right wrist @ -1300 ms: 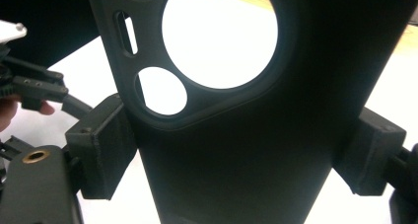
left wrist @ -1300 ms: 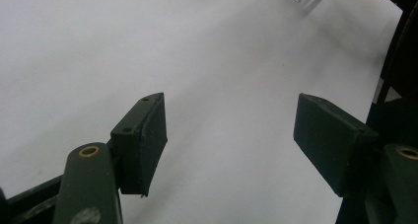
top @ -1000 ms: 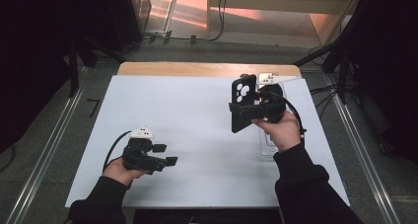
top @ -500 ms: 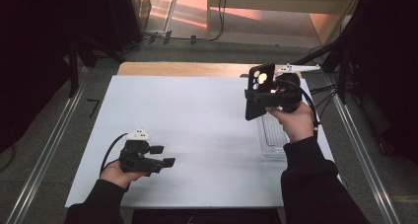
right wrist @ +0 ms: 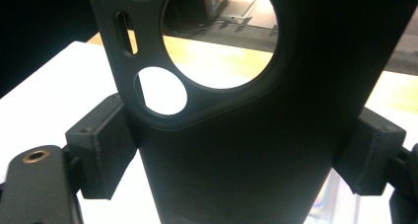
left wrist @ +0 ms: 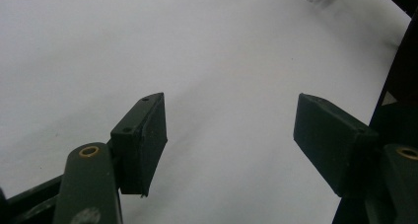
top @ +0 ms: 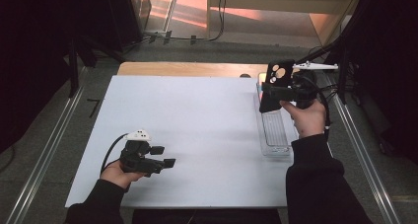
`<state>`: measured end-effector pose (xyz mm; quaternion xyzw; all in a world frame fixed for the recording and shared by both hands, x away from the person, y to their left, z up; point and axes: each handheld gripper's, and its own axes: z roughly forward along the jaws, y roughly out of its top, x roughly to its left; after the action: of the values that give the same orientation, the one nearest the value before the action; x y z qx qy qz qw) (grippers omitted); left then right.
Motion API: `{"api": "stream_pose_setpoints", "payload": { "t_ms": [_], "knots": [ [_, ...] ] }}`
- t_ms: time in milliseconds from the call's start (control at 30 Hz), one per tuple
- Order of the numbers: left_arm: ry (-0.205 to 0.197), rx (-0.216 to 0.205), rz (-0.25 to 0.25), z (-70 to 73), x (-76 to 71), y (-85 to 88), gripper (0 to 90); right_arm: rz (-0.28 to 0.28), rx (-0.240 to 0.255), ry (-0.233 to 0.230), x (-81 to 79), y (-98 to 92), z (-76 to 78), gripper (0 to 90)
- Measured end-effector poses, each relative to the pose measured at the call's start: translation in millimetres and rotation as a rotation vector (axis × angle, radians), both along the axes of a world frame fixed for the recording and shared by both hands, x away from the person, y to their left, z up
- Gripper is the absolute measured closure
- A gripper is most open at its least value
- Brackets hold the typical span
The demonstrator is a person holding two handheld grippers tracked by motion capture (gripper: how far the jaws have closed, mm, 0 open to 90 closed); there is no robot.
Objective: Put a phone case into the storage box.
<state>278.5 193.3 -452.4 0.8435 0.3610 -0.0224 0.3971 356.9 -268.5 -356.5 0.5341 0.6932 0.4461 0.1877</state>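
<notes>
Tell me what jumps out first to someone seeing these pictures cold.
The black phone case stands out, held upright in the right hand-held gripper over the clear tray at the right edge of the white table. Its camera cutouts let light through. The left hand-held gripper rests low near the front, jaws open with nothing between them.

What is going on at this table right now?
A person works with a gripper in each hand. The right gripper is clamped on a black phone case, held upright above a clear plastic tray at the white table's right edge. The left gripper rests low near the front, jaws open and empty.
</notes>
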Motion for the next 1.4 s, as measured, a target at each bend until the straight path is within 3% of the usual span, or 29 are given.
{"api": "stream_pose_setpoints", "payload": {
  "t_ms": [333, 533, 1200, 1400],
  "knots": [
    [0.001, 0.002, -0.007, -0.6, -0.2, -0.7, 28.7, -0.077, 0.013, 0.007, 8.2, -20.2, -13.2, 13.1],
    [0.003, 0.003, -0.006, -1.0, 0.1, -0.3, 28.7, -0.128, 0.007, 0.048, 19.5, -23.7, -30.4, 13.0],
    [0.003, 0.003, -0.002, -1.2, 0.1, 0.2, 28.7, -0.173, -0.054, 0.107, 54.7, -20.6, -74.2, 13.0],
    [0.001, 0.002, -0.003, -1.4, 0.1, -0.6, 28.7, -0.163, -0.056, 0.134, 61.9, -17.9, -82.9, 12.9]
  ]
}}
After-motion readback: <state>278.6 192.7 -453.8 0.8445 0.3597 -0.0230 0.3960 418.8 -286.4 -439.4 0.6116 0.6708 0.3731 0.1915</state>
